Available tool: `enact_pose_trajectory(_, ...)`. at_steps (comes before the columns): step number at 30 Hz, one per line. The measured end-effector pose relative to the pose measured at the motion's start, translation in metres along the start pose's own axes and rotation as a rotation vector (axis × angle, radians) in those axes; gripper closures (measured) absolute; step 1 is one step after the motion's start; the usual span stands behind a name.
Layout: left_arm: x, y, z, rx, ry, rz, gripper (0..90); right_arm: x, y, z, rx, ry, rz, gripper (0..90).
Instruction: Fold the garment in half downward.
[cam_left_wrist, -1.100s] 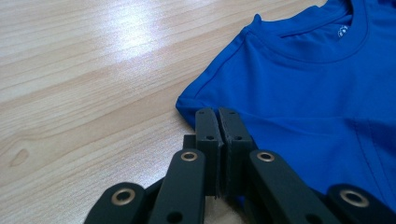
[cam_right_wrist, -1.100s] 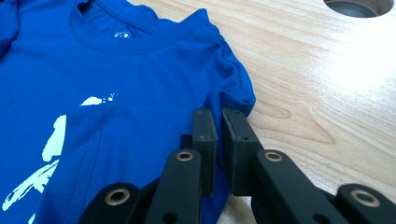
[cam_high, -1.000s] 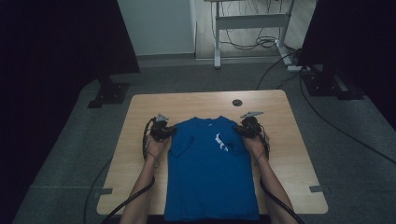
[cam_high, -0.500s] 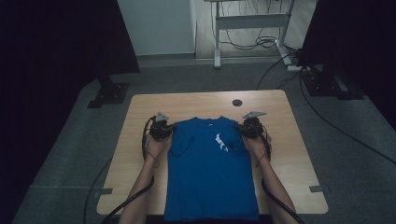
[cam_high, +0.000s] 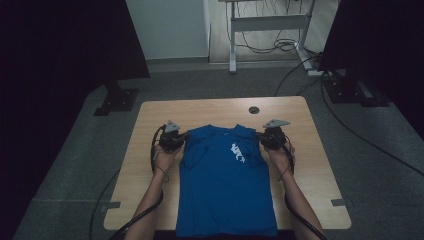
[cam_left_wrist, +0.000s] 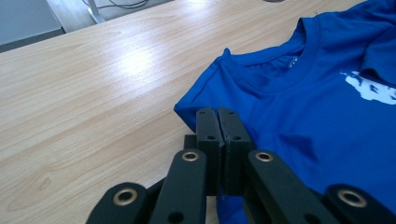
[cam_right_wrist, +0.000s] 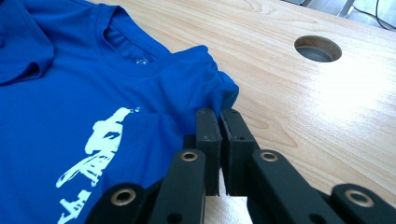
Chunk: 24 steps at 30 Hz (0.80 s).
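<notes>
Spanning most of the wooden table (cam_high: 145, 165), from the near edge up toward the cable hole (cam_high: 254, 109): blue T-shirt (cam_high: 225, 195), front up with white print (cam_high: 237, 153), sleeves already tucked inward, probably as the first stage of folding. Clamped on the shirt's two shoulder corners, one at each side of the collar (cam_left_wrist: 285, 77): left gripper (cam_left_wrist: 217, 121) and right gripper (cam_right_wrist: 219, 122), jaws pressed tight with blue cloth pinched between them. Held symmetrically at both corners, presumably to keep the top edge straight and level for lifting or folding over.
</notes>
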<state>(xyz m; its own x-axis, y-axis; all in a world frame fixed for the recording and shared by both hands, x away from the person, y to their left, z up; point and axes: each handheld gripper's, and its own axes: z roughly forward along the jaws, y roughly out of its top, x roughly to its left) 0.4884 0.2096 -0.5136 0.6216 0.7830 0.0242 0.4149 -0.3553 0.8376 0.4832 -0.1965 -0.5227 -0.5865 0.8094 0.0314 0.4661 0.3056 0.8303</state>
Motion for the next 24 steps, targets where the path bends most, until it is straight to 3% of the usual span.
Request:
enact_pose_trajectory(13,-0.008,-0.005,-0.018,-0.027,-0.014,0.003,88.6,0.014,0.005,-0.02,-0.02,-0.013,-0.047,87.9)
enact_pose_trajectory(24,-0.017,-0.013,-0.04,-0.053,-0.031,-0.016,88.7,0.024,0.0,-0.041,-0.02,-0.014,-0.049,87.9)
